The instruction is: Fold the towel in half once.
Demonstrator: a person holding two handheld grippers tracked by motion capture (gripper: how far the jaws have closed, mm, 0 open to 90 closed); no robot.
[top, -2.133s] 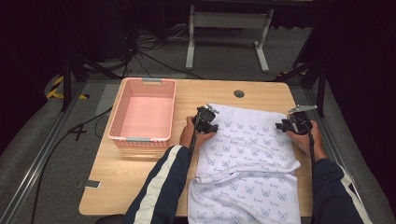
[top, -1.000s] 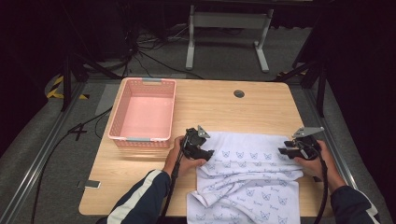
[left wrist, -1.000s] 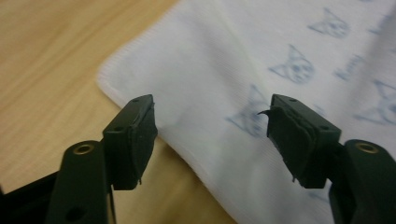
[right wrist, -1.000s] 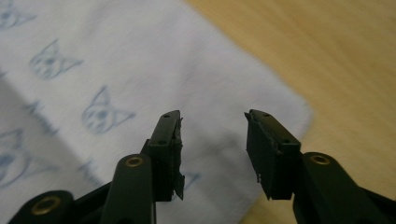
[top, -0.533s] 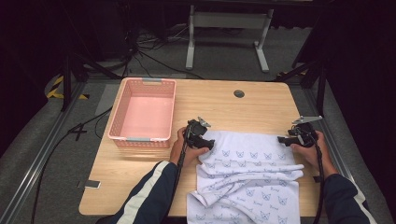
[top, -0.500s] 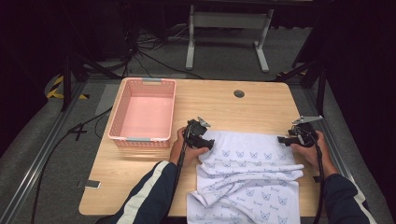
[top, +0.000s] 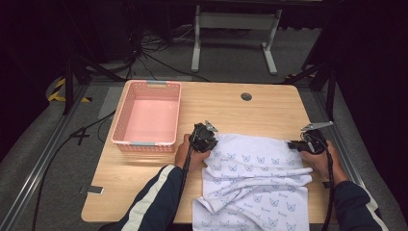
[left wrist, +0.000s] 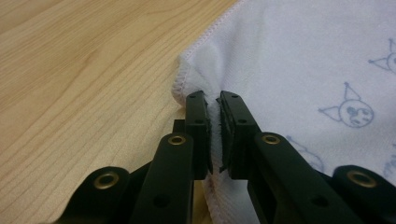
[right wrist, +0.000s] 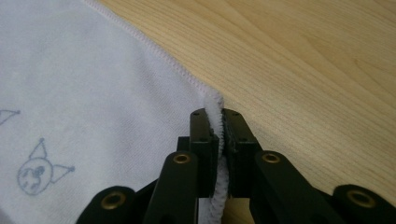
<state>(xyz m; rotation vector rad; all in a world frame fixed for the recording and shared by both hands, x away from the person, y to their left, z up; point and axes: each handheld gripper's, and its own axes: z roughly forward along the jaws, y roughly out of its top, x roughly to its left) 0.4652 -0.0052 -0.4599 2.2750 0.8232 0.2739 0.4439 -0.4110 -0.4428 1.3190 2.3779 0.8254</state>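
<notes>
A white printed cloth is being folded on the table. It lies at the near right of the tabletop, well apart from the pink basket at the left, and its near end hangs over the table's front edge.

The left gripper is clamped on the far left corner of the cloth; in the left gripper view the jaws are seen pressed together with the hemmed edge pinched between them. The right gripper is clamped on the far right corner, and in the right gripper view the hem is squeezed between its jaws. Both pairs of jaws have just been closing, with cloth between them.

As a judgement: the fold is only begun. The two far corners are gripped and the far edge is held taut between them, but a rumpled ridge crosses the middle of the cloth and the near part is bunched, so no clean fold is made yet. The corners are still to be carried over, laid down, and the layers smoothed. Whether the basket is meant for the cloth cannot be told.

The cloth's long axis runs from the far side of the table toward the person. The gripped short edge runs left to right across the table.
</notes>
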